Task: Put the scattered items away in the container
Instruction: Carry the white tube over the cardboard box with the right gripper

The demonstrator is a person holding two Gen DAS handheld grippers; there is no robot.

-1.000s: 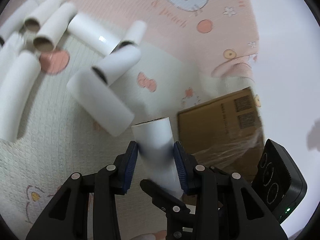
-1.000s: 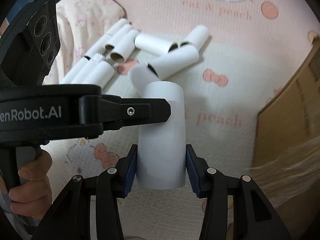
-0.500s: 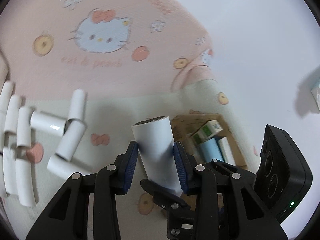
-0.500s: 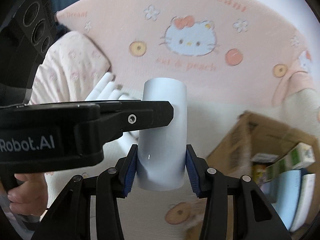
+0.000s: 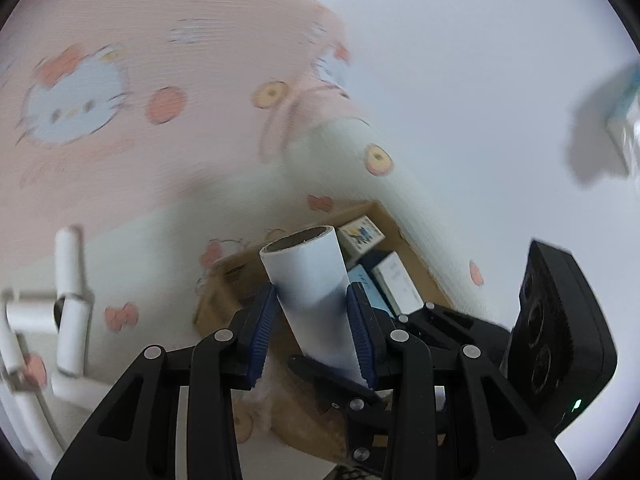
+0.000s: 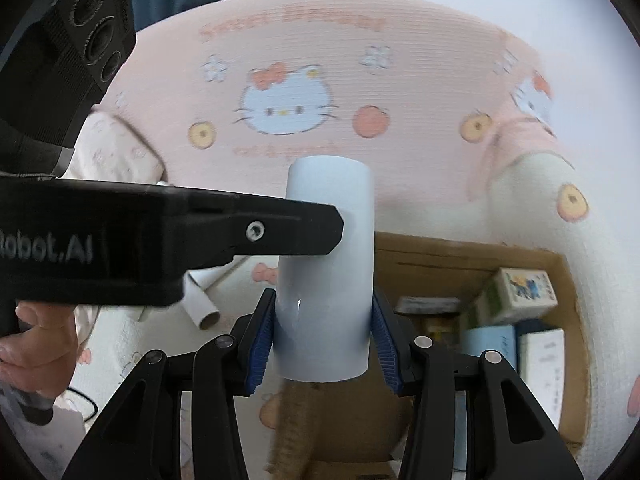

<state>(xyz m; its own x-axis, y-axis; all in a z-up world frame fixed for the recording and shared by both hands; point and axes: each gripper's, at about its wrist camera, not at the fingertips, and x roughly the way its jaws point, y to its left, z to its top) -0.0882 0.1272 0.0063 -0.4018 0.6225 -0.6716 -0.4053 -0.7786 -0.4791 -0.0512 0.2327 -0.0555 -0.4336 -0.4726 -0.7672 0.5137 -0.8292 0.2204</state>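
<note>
- Writing: "obot.AI" in white letters on the black body of the left gripper where it crosses the right wrist view; pink lettering on the pink cartoon-cat bedsheet is too blurred to read.
- Left gripper: blue pads closed on a white cardboard tube, tilted, its brown open end up.
- Right gripper: pads closed on a wider white roll, held upright.
- Cardboard box: open, on the bed below both grippers, holding small cartons, one with a blue cartoon print; print unreadable.
- Loose white tubes: scattered on the bed, well apart from the box, towards the left edge of the left wrist view.
- Obstruction: the left gripper's body hides most of the loose tubes in the right wrist view; a hand grips its handle.
</note>
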